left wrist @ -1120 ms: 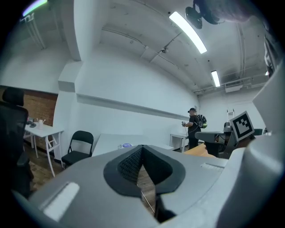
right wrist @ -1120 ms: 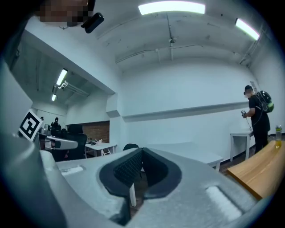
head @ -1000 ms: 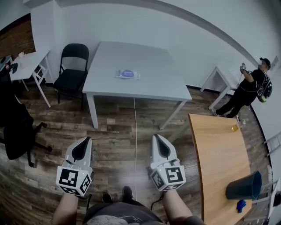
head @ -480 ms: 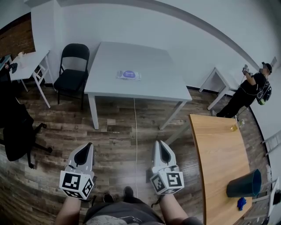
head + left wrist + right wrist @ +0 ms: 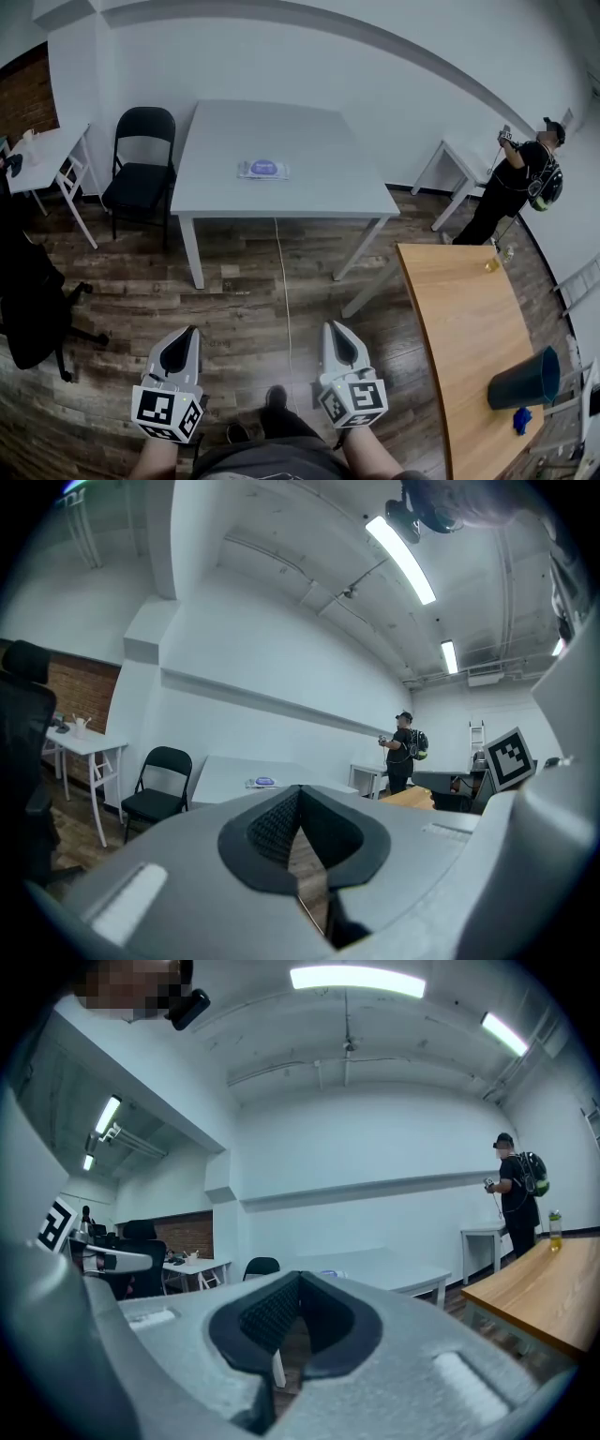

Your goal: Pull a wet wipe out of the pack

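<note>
The bench [image 5: 281, 131] stands well apart from the person, across the floor, so the step in hand is, I judge, the walk-up. The left tongs [image 5: 190, 331] and right tongs [image 5: 330, 327] hang low near the body, both fully closed with nothing between the pads. The pack [image 5: 263, 170] lies flat nearer the bench's front edge, left of its middle, with its purple patch [image 5: 265, 166], likely the flap, facing up. Best to come in square to that front edge and open both tongs before reaching. Then pin one end of the pack with one tongs and pinch the wipe at the flap with the other.
</note>
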Available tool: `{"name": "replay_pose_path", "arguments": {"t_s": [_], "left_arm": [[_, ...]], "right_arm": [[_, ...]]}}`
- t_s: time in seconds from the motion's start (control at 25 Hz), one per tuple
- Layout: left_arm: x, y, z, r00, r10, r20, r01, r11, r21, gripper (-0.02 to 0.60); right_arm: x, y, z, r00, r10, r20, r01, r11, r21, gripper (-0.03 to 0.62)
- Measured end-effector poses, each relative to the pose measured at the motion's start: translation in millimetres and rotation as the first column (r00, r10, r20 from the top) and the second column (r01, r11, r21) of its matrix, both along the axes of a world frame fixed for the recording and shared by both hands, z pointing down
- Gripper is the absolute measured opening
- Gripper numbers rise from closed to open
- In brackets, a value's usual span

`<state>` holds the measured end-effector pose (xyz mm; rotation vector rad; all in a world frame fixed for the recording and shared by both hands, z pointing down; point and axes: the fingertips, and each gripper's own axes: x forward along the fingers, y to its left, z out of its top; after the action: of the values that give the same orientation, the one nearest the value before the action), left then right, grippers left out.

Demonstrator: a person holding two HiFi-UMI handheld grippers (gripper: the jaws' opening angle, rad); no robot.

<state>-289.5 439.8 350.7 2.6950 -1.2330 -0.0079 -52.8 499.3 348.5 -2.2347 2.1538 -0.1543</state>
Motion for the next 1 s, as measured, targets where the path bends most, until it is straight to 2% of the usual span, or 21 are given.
{"name": "replay_pose_path", "arguments": {"t_s": [0.12, 0.28, 0.52, 0.68, 0.84, 1.0], "left_arm": [[3.1, -10.9, 7.0, 1.000, -0.008, 0.004, 0.009, 1.000, -0.016, 0.018], [9.5, -39.7, 4.7, 0.999, -0.034, 0.021, 0.034, 0.999, 0.002, 0.018], [22.5, -91.6, -2.3, 0.995, -0.097, 0.038, 0.096, 0.995, 0.014, 0.018], [45.7, -125.9, -9.2, 0.993, -0.118, 0.024, 0.117, 0.993, 0.020, 0.018], [77.9, -148.7, -8.4, 0.994, -0.105, 0.033, 0.104, 0.994, 0.025, 0.018], [100.0, -174.4, -8.2, 0.991, -0.131, 0.021, 0.131, 0.991, 0.021, 0.018]], "right_arm": [[9.2, -12.9, 6.7, 1.000, 0.007, 0.001, -0.006, 1.000, -0.010, -0.009], [31.7, -49.6, 6.3, 0.999, 0.036, 0.007, -0.036, 0.999, 0.022, -0.009], [58.3, -124.0, 4.9, 1.000, -0.023, 0.019, 0.023, 0.999, 0.034, -0.009], [74.9, -165.8, 1.0, 0.998, -0.061, 0.028, 0.059, 0.997, 0.042, -0.009], [97.5, -191.5, 5.2, 0.996, -0.088, 0.028, 0.087, 0.996, 0.033, -0.009], [118.2, -212.1, 8.3, 0.992, -0.111, 0.053, 0.110, 0.994, 0.025, -0.009]]}}
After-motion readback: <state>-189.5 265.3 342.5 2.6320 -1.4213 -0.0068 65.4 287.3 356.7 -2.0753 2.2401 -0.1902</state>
